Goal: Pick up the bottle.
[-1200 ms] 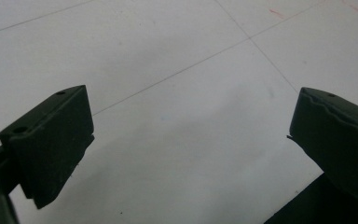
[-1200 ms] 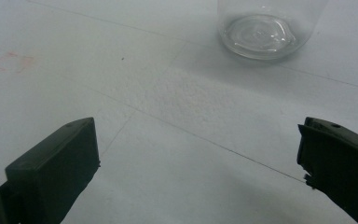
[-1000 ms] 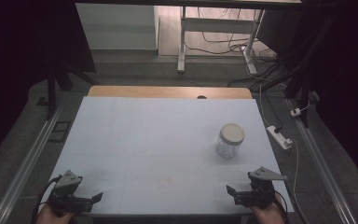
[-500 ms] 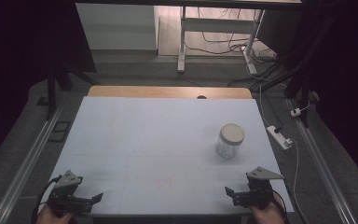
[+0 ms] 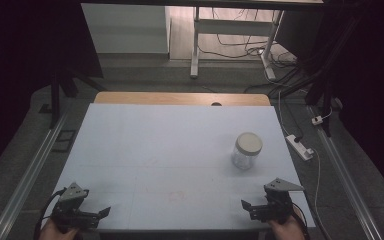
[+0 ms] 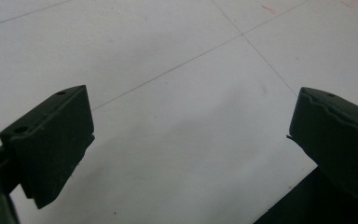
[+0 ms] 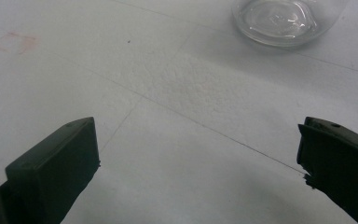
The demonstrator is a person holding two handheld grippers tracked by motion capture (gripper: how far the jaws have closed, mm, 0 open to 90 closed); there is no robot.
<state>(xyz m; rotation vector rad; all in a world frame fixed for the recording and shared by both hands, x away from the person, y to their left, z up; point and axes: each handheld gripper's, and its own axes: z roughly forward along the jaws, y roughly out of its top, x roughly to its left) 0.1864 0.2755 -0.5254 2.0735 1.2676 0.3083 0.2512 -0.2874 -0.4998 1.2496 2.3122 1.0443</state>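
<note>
Clearly the thing that matters is where the small clear glass jar with the pale round lid (image 5: pixel 246 150) stands against my two tools. It sits upright on the right half of the white matte table sheet (image 5: pixel 170 150), ahead of my right black two-jaw gripper (image 5: pixel 254 209) and only slightly to its left, with bare sheet between them. My left black two-jaw gripper (image 5: pixel 96 215) waits at the near left corner, well apart from the jar, so the right one is plainly the nearer.

From the right gripper view, the jar's rounded glass base (image 7: pixel 286 21) lies up and a little right of the midline between the jaws. Its long axis is vertical, so I judge a level approach toward its side would suit.

Both tools are spread wide and hold nothing; in each gripper view the two dark blocky jaws stand far apart over empty sheet.

As for materials, the jar is smooth and glossy, likely slippery, and its lid looks dull and flat. The sheet is finely grained with thin ruled lines and a faint red mark (image 7: pixel 14 43).
</note>
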